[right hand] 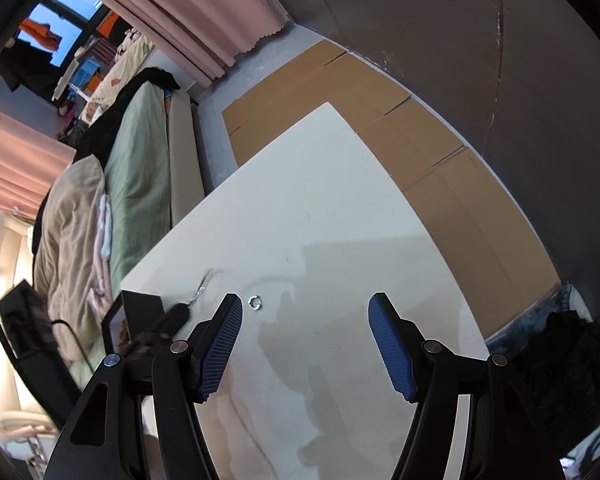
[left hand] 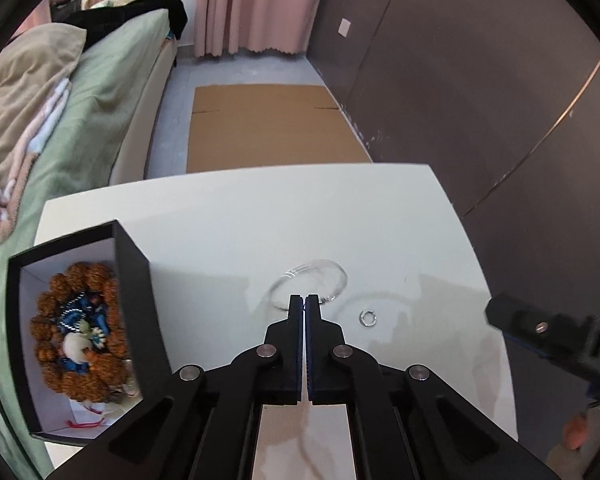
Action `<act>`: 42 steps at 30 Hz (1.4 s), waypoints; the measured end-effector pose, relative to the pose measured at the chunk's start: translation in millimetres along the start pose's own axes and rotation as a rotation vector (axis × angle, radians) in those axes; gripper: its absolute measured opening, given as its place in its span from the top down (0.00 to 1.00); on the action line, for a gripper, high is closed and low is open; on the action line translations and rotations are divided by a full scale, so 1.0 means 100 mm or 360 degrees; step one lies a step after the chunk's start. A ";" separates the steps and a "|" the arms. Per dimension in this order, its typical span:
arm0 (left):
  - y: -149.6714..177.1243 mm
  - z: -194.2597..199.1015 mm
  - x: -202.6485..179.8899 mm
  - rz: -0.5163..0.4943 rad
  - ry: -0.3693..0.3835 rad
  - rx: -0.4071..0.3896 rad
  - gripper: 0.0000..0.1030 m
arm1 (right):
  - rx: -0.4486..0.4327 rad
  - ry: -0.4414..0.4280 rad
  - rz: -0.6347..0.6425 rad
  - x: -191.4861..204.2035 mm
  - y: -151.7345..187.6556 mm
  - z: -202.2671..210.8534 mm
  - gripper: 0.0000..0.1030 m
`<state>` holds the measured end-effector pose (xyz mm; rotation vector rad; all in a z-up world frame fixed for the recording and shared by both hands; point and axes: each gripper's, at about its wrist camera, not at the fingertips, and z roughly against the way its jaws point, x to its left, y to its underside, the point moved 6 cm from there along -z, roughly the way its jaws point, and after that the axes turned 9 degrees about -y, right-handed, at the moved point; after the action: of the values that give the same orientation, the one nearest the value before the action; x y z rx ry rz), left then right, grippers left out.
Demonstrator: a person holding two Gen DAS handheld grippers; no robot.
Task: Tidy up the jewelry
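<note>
Flattened brown cardboard sheet (left hand: 268, 126) on grey floor at twelve o'clock; pale-green-covered bed (left hand: 112, 92) with crumpled beige blanket (left hand: 24, 92) at ten; pink pleated curtain (left hand: 256, 4) beyond.

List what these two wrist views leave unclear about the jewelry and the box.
- Clear bangle: in the left wrist view the shut left tongs cover its near rim, so the grip is hidden; in the right wrist view only a faint glint shows.
- Small silver ring: too small to show detail.
- Black box: its near wall hides some contents beside the brown bead bracelet.
</note>
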<state>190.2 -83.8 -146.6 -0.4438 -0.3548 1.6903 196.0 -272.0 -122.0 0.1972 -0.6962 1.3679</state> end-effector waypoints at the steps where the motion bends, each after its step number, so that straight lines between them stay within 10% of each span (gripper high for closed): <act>1: 0.00 0.01 0.02 0.0010 0.0005 -0.0001 1.00 | 0.0005 0.0011 0.0011 0.01 0.00 -0.01 0.36; 30: -0.16 0.27 0.54 0.0223 0.0062 -0.0084 1.00 | 0.0104 0.0153 0.0223 0.20 0.15 -0.26 0.36; 42: -0.02 0.08 0.06 0.0029 0.0161 0.0069 0.94 | -0.0043 0.0060 -0.0038 -0.15 -0.04 0.05 0.36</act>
<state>187.5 -77.7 -139.0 -0.4996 -0.2401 1.6832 197.5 -287.8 -125.7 0.1571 -0.6785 1.3353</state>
